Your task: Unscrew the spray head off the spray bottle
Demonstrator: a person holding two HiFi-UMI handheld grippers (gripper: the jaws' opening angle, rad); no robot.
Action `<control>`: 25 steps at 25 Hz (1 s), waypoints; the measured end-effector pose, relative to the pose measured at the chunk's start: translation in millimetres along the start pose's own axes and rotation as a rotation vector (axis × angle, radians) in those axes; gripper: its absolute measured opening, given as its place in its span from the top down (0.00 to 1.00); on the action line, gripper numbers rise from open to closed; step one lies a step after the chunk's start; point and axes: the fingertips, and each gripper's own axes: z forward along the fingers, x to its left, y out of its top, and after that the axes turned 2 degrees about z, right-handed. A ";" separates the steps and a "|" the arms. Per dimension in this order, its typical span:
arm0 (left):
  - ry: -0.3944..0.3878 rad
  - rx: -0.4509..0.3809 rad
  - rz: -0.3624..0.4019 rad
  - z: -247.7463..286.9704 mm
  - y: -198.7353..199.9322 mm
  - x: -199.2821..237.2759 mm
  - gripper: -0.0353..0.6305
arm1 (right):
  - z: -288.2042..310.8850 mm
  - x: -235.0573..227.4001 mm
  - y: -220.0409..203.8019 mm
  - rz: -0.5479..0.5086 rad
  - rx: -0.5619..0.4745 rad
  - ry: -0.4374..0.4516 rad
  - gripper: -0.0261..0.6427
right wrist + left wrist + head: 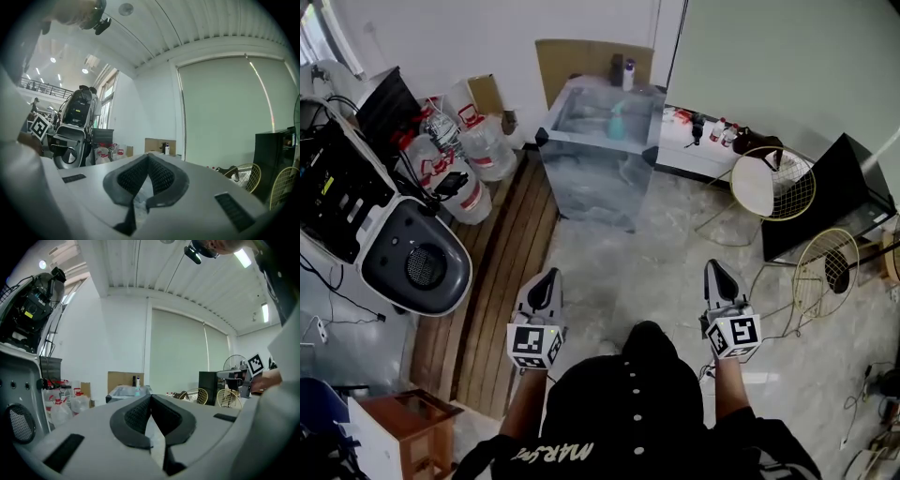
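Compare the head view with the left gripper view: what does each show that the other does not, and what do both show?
Head view only: the wooden floor strip, the person's dark top, and both tools seen from above, the left tool and the right tool.
Left gripper view only: the ribbed ceiling, its light strips, and the left tool's jaws closed together with nothing between them.
Both: the grey table with the spray bottle on it, the water jugs and the wire chairs.
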 end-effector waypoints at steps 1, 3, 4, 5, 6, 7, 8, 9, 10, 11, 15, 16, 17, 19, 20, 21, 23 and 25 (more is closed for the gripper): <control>0.002 0.006 -0.002 2.4 -2.1 2.3 0.91 | 3.3 -1.4 -0.6 0.000 0.002 -0.002 0.94; 0.016 0.014 -0.008 7.8 -5.2 8.1 0.91 | 11.0 -5.8 -3.0 0.006 0.009 -0.009 0.94; 0.023 0.015 -0.012 11.6 -6.3 10.6 0.91 | 15.6 -9.1 -4.7 0.011 0.012 -0.011 0.94; 0.029 0.018 -0.015 16.8 -7.4 12.6 0.91 | 20.9 -12.9 -6.5 0.016 0.015 -0.012 0.94; 0.032 0.021 -0.018 23.3 -8.5 14.4 0.91 | 26.8 -17.0 -8.3 0.020 0.017 -0.013 0.94; 0.035 0.026 -0.021 30.2 -9.5 16.2 0.91 | 33.2 -21.0 -10.3 0.024 0.021 -0.013 0.94; 0.037 0.031 -0.023 37.0 -10.1 18.1 0.91 | 39.6 -24.4 -12.4 0.029 0.024 -0.012 0.94; 0.038 0.034 -0.024 43.5 -10.2 20.2 0.91 | 46.1 -27.5 -14.2 0.034 0.029 -0.012 0.94; 0.039 0.036 -0.024 49.9 -9.4 22.2 0.91 | 52.6 -30.4 -15.4 0.037 0.033 -0.013 0.94; 0.039 0.036 -0.023 56.2 -7.9 24.0 0.91 | 59.3 -33.2 -15.8 0.040 0.033 -0.012 0.94; 0.038 0.026 -0.003 82.4 -2.9 31.6 0.91 | 88.1 -44.8 -17.1 0.040 0.011 0.001 0.94; 0.042 0.025 0.002 89.0 -2.9 33.8 0.91 | 95.0 -48.0 -18.2 0.041 0.008 0.003 0.94; 0.045 0.024 0.004 96.2 -2.7 36.2 0.91 | 102.2 -51.7 -19.1 0.041 0.008 0.004 0.94; 0.052 0.024 0.000 113.7 -1.0 41.3 0.91 | 118.9 -61.4 -19.6 0.042 0.010 0.006 0.94; 0.054 0.025 -0.002 124.3 0.5 43.8 0.91 | 128.4 -67.5 -19.3 0.045 0.010 0.006 0.94; 0.054 0.027 -0.003 135.9 2.5 46.2 0.91 | 138.6 -74.2 -18.6 0.048 0.010 0.006 0.94; 0.053 0.030 0.001 160.2 9.1 51.2 0.91 | 160.6 -87.8 -15.6 0.054 0.010 0.004 0.94; 0.056 0.028 0.009 183.1 17.8 56.0 0.91 | 182.8 -100.9 -12.1 0.057 0.007 0.009 0.94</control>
